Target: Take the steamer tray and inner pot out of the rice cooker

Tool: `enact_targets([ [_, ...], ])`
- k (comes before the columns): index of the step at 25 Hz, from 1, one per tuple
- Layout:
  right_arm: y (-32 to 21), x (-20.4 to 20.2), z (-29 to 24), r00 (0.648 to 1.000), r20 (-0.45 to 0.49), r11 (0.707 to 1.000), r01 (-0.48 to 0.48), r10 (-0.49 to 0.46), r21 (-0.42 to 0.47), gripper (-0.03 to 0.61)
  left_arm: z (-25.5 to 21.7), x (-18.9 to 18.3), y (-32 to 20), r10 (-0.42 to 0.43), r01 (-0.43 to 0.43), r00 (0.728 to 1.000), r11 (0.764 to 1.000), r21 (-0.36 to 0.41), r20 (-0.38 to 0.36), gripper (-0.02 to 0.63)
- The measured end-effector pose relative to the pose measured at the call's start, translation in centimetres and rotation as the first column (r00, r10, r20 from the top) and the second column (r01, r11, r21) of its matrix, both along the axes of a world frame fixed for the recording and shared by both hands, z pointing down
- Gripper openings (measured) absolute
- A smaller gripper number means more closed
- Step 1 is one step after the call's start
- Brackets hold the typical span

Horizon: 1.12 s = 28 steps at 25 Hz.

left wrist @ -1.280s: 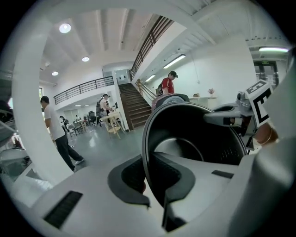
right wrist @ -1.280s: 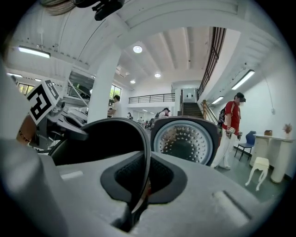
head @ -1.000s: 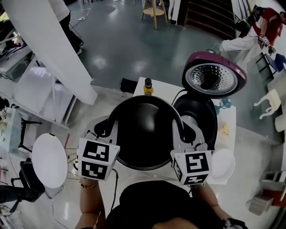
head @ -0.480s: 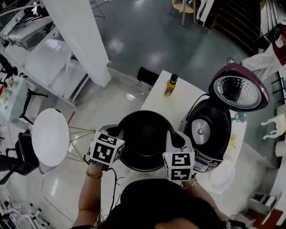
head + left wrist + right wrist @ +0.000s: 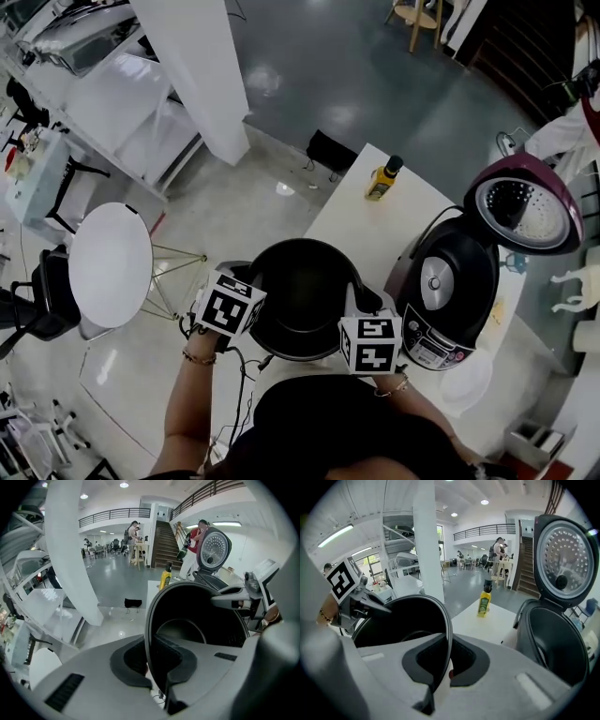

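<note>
The black inner pot [image 5: 305, 292] is out of the rice cooker [image 5: 448, 291] and hangs over the near left part of the white table [image 5: 361, 220]. My left gripper [image 5: 253, 289] is shut on the pot's left rim, which runs between its pads in the left gripper view [image 5: 154, 665]. My right gripper [image 5: 362, 302] is shut on the opposite rim [image 5: 444, 665]. The cooker stands to the right, empty, with its purple lid [image 5: 525, 211] raised. A white round dish [image 5: 466, 380] lies in front of the cooker.
A yellow oil bottle [image 5: 382, 178] stands at the table's far end. A round white side table [image 5: 111, 264] is on the floor to the left, and a white pillar [image 5: 202, 66] rises beyond it. People stand far off near the stairs [image 5: 500, 550].
Both grippers have carried the pot down and to the left, away from the cooker's opening, which now shows empty. The grips on the rim have not changed.
</note>
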State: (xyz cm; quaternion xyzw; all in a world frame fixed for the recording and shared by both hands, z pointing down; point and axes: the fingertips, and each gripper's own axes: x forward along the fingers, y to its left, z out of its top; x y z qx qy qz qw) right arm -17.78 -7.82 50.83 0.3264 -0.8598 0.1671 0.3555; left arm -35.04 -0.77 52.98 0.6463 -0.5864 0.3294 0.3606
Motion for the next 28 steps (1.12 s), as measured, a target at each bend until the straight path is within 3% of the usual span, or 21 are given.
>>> enact_targets([
  [16, -0.4, 0.7, 5.4, 0.995, -0.076, 0.985, -0.081, 0.070, -0.155, 0.018, 4.3, 0.1, -2.4, 0.075, -0.075, 0.997, 0.996, -0.058, -0.008, 0.011],
  [24, -0.6, 0.7, 6.5, 0.989, -0.037, 0.969, -0.150, 0.146, -0.198, 0.018, 5.0, 0.1, -3.7, 0.114, -0.115, 0.993, 0.990, -0.085, -0.017, 0.011],
  [28, -0.1, 0.0, 5.8, 0.993, 0.006, 0.978, -0.112, 0.114, -0.178, 0.139, 4.9, 0.0, -3.9, 0.116, -0.119, 0.993, 0.988, -0.094, -0.033, 0.011],
])
